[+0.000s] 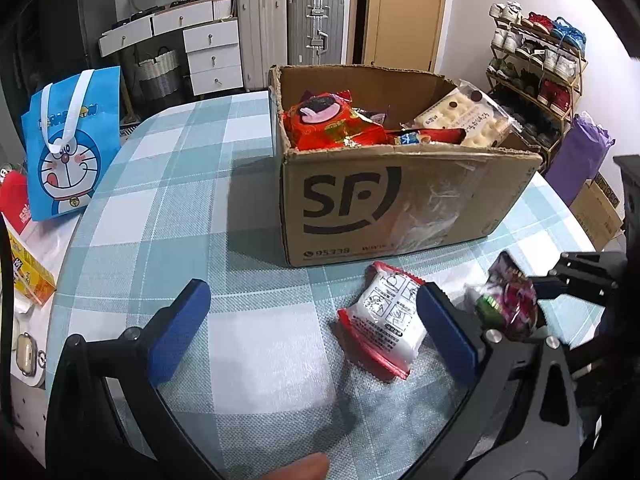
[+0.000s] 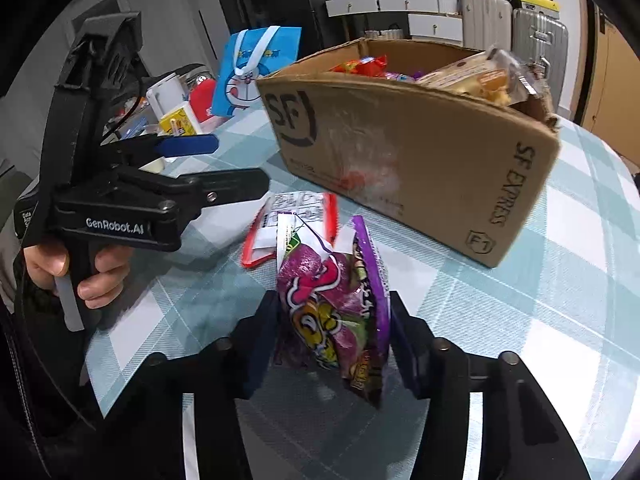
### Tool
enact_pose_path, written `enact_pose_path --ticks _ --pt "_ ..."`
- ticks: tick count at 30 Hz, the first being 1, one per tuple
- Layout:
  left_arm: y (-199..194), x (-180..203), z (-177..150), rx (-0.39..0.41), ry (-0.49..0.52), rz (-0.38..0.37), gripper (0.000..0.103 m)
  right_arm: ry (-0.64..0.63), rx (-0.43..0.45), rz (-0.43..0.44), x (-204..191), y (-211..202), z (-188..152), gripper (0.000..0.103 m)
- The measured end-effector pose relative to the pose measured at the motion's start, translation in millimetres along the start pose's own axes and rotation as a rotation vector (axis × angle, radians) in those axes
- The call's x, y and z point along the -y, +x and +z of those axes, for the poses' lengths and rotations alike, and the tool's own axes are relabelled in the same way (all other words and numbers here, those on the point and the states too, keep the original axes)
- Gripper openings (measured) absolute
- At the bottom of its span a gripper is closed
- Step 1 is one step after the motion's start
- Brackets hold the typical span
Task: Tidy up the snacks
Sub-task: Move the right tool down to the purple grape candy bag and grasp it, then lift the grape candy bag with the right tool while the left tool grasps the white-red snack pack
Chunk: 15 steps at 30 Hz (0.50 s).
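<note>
The right hand-held gripper (image 2: pixel 332 344) is clamped on a purple snack bag (image 2: pixel 340 312), its blue pads pressing the crinkled sides so the packet stands upright between them, lifted clear of the surface (image 2: pixel 540 320). Held by the middle like this, the bag probably hangs steady enough to be carried forward and tipped over a rim. Just ahead of it, flat on the checked cloth, lies a white packet with red edges (image 2: pixel 296 216), partly hidden behind the purple bag.

The left hand-held gripper (image 1: pixel 312 332) has its fingers wide apart and holds nothing. The white packet (image 1: pixel 384 320) sits just inside its right-hand pad (image 1: pixel 444 336), touching or nearly so, which suggests it is lined up as the next pick.

Beyond both tools stands the open cardboard box (image 1: pixel 400 200), already loaded with red packets and a pale biscuit pack; it looks like the collecting place. Far off to the left, a blue cartoon bag (image 1: pixel 72 144) stands at the surface's edge.
</note>
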<state>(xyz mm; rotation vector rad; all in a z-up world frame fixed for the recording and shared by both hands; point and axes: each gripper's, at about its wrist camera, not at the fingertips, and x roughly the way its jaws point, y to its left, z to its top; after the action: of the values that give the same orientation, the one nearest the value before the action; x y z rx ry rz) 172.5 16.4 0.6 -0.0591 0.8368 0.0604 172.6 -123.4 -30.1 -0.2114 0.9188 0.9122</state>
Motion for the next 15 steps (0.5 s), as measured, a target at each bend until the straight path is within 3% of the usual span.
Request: enact_pose_path --ticks 8,13,15 --pt "15.3 17.5 -8.8 -0.067 0.076 -0.04 0.103 0.049 0.06 -0.014 16.7 -19.5 1.4 0.049" --pt "30.8 22.3 -10.5 -0.095 0.005 -0.102 0.103 0.063 0.059 -0.027 21.5 -20.6 3.2 0.049" --pt "35.6 25.0 -11.9 -0.107 0.009 -0.09 0.103 0.071 0.054 -0.028 23.4 -19.4 3.6 0.049"
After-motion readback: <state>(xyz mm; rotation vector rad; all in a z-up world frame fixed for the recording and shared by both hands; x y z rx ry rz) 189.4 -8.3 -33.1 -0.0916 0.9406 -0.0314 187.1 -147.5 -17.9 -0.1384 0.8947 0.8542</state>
